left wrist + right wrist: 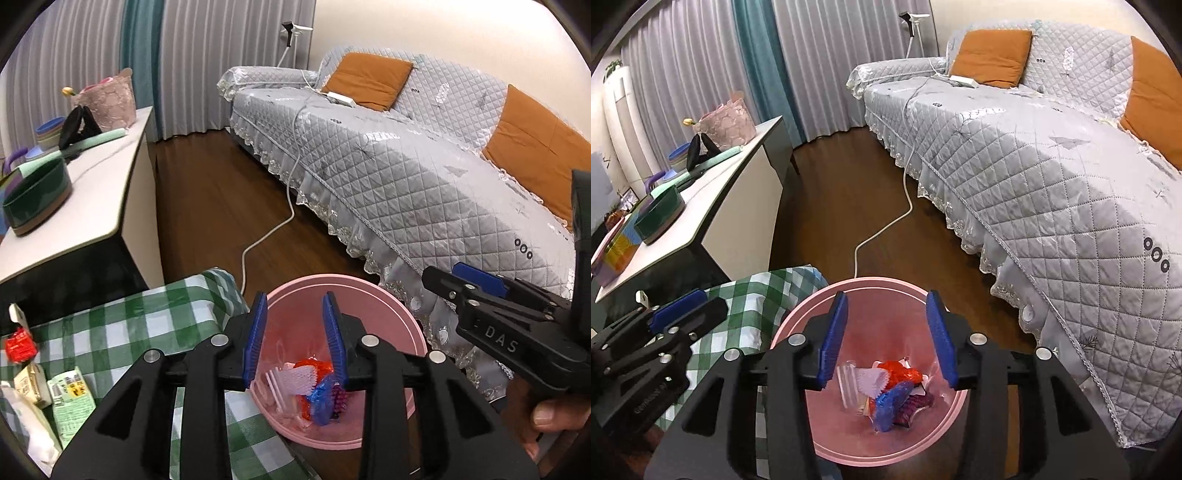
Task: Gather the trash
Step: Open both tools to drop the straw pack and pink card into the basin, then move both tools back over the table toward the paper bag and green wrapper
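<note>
**Both grippers parted over the pink bin**

The left gripper (pixel 295 332) hangs above the pink waste bin (pixel 399 306), its blue pads (pixel 255 336) apart with nothing between them. The right gripper (pixel 890 332) is above the same bin (pixel 798 317), jaws spread wider and likewise empty; in the left wrist view it reaches in from the right (pixel 443 280), and fingers of the person's hand (pixel 554 417) curl round its handle.

At the bottom of the bin lies the collected trash (pixel 890 391): an orange-red wrapper, a blue crumpled piece, white paper with a zigzag edge, clear plastic and something dark purple.

The bin stands on dark wood floor just beside a table with a green checked cloth (pixel 122 325), where packets (pixel 70 406) and a red wrapper (pixel 20 345) lie. A white cable (pixel 905 206) runs across the floor to the quilted grey sofa (pixel 1052 177) with orange cushions (pixel 991 55).
</note>
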Demonstrator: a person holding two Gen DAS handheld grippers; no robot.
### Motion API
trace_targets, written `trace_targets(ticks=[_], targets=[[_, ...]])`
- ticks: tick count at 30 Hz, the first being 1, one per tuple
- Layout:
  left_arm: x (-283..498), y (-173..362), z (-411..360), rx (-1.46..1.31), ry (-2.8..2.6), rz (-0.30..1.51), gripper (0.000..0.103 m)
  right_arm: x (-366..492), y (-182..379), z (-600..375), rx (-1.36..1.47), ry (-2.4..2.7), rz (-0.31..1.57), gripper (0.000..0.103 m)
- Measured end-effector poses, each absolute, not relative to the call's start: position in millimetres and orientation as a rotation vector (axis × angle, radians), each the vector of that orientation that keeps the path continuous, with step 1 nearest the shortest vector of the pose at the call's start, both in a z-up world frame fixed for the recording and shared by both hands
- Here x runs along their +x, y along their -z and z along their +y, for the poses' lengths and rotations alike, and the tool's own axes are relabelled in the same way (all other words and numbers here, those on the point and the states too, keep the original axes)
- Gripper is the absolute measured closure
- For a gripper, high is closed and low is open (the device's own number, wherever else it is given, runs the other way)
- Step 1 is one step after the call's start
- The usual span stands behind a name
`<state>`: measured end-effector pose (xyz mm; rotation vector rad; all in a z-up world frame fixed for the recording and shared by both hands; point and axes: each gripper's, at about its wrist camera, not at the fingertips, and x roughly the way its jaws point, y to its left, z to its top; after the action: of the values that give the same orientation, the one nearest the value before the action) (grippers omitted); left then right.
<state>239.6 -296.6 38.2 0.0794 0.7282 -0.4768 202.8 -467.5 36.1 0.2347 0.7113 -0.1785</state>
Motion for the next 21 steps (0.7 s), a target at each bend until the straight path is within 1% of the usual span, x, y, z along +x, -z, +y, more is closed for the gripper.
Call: trace_targets(ticks=[8,14,21], targets=[[223,-59,-265,0.062,0.441,0.696,0.072,200,-45,-449,0.231,0.144,0.685,0.058],[205,-71,-228,0.034,0.394,0.679,0.072,194,-50,-433,0.226,0.106,0.671,0.058],[182,-73,-172,-0.001,0.331,0.67,0.072,192,-51,-405,0.219,0.04,0.669,0.058]])
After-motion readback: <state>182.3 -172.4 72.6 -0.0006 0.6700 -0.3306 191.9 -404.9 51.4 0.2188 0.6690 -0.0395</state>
